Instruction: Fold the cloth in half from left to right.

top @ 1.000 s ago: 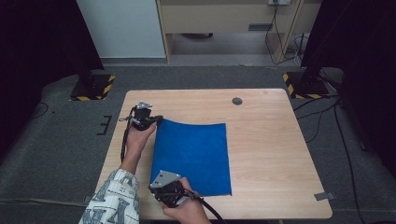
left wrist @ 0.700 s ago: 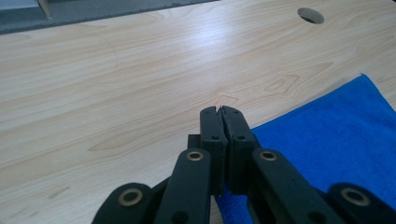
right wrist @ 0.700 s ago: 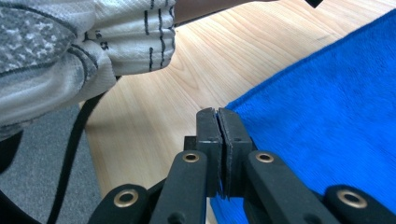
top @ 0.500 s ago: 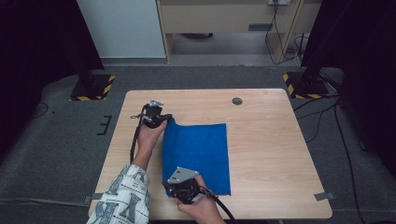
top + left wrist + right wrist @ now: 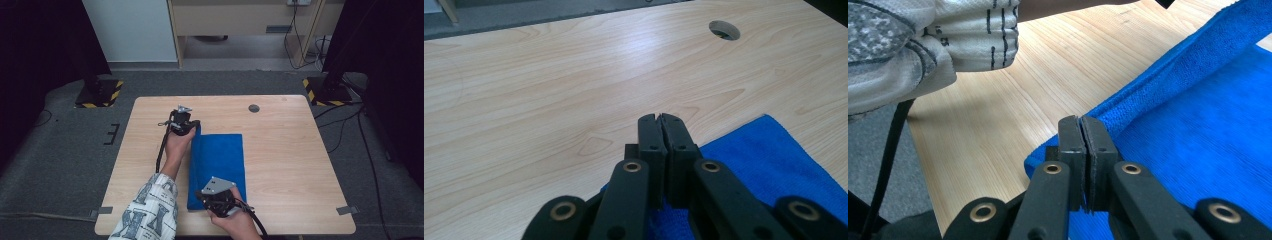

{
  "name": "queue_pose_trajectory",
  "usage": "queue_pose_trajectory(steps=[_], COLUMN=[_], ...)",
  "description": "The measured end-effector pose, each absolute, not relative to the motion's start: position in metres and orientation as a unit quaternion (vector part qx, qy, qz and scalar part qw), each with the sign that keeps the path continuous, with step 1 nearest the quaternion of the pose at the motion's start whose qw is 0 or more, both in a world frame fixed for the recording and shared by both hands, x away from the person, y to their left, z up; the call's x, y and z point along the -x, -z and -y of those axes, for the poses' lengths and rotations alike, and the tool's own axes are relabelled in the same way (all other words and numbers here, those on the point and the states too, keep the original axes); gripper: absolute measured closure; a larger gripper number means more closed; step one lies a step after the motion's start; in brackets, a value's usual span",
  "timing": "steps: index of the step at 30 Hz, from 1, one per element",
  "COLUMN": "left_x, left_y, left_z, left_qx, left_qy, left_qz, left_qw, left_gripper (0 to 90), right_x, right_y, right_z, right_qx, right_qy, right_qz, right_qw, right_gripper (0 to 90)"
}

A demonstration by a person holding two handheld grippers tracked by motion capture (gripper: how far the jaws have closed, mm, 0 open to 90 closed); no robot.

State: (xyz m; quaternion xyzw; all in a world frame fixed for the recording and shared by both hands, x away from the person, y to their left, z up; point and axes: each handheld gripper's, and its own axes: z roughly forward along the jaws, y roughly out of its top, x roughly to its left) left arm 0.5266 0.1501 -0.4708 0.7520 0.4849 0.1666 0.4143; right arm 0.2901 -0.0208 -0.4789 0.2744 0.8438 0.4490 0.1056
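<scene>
Dragged toward three o'clock since the earlier frame, with left gripper (image 5: 192, 126) and right gripper (image 5: 204, 195) each clenched on the blue cloth's (image 5: 222, 160) raised nine-o'clock edge at mid-table (image 5: 295, 150), roughly half folded, far edge still unmet.

A plain blue cloth (image 5: 218, 165), black tongs (image 5: 662, 131), pale wood-grain table (image 5: 290, 165), white sleeve (image 5: 150, 210) with dark print.

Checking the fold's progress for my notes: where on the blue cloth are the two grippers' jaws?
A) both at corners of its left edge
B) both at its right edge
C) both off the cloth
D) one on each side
A: in the high view the left gripper sits at the far-left corner of the blue cloth, the right gripper at its near-left corner.
</scene>
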Motion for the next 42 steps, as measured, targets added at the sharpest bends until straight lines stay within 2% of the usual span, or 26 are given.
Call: queue_pose_trajectory(steps=[30, 42], left_x=[-0.521, -0.524], left_y=[0.475, 0.475], left_z=[-0.097, -0.073], left_qx=[-0.762, -0.778], left_qy=[-0.154, -0.154], left_qz=[-0.451, -0.435], left_qw=[0.438, 0.426], left_gripper=[87.6, 87.6], right_x=[-0.28, -0.276], right_y=[0.477, 0.479], right_z=[0.069, 0.083], right_qx=[-0.288, -0.293], right_qy=[-0.429, -0.421], right_qz=[-0.846, -0.848], right_qw=[0.129, 0.132], right_gripper=[88.4, 88.4])
